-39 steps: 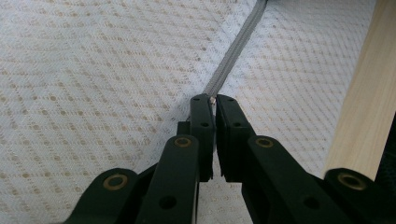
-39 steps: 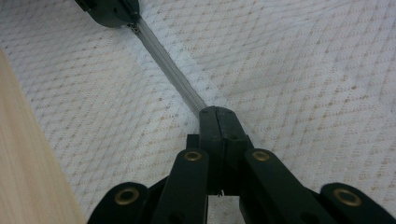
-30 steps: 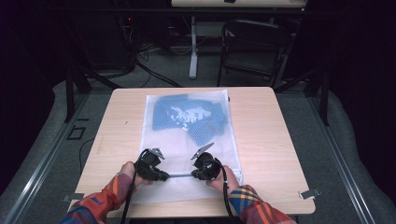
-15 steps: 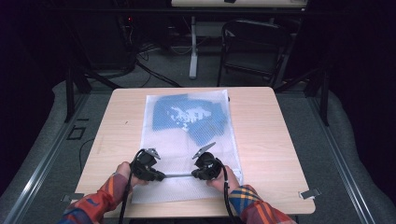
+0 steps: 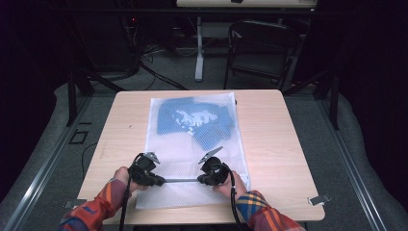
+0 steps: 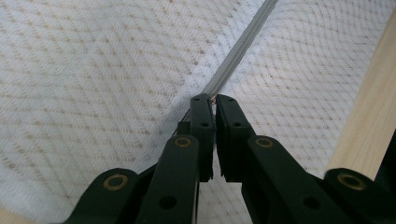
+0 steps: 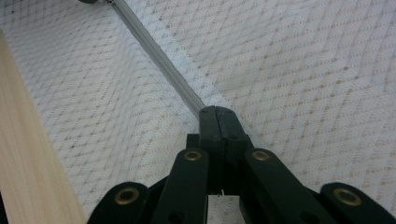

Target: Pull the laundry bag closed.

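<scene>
A white mesh bag (image 5: 192, 149) lies flat on the wooden table (image 5: 284, 144), with a blue patterned cloth (image 5: 211, 122) inside its far half. A grey zipper (image 5: 180, 181) runs across the bag's near end. My left gripper (image 5: 162, 181) is shut at the zipper's left end, jaws pinched on the zipper (image 6: 238, 49) at their tips (image 6: 214, 99). My right gripper (image 5: 199, 180) is shut at the zipper's other end, where the grey zipper tape (image 7: 159, 58) runs straight into its closed tips (image 7: 217, 109). The two grippers point at each other along the zipper.
Bare wood (image 6: 369, 121) lies just past the bag's near edge, and more of the wood (image 7: 23, 154) shows in the right gripper view. A black chair (image 5: 262, 45) and a desk leg (image 5: 198, 48) stand on the floor beyond the table. Cables trail from both grippers toward the person.
My left gripper has edged slightly to the left along the zipper line, so a little more grey zipper shows between the grippers. The right gripper has stayed put.
</scene>
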`<state>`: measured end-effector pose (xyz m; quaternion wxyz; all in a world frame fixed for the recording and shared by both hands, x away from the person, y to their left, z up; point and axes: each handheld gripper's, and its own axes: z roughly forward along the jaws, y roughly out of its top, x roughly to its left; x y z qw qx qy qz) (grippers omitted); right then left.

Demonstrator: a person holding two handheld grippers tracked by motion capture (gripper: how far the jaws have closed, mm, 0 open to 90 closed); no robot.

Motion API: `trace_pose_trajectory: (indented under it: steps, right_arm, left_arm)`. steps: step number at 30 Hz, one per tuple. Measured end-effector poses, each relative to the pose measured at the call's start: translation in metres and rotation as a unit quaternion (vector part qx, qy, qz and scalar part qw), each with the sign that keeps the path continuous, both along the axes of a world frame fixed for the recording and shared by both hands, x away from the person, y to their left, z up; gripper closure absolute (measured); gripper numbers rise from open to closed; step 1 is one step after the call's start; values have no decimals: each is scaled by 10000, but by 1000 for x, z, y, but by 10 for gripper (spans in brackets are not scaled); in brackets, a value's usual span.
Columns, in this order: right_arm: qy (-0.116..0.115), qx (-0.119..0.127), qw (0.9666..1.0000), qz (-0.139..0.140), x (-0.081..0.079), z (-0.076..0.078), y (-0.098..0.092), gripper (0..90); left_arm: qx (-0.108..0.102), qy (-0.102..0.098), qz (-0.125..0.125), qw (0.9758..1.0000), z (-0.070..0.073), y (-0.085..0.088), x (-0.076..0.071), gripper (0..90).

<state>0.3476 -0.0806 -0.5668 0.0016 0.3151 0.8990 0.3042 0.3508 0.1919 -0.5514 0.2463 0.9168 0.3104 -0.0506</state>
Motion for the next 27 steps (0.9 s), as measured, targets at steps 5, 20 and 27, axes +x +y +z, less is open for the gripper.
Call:
trace_pose_trajectory:
  steps: [5, 20, 27]
  right_arm:
    - [7, -20, 10000, 7, 0, 0, 0, 900]
    - [-79, -126, 9999, 58, -1, 1, 2, 900]
    - [-75, -128, 9999, 59, -1, 1, 2, 900]
  left_arm:
    - [55, 30, 107, 9999, 1, 9, -1, 862]
    - [63, 28, 549, 9985, 5, 48, -7, 862]
    - [65, 74, 729, 9973, 5, 62, -9, 862]
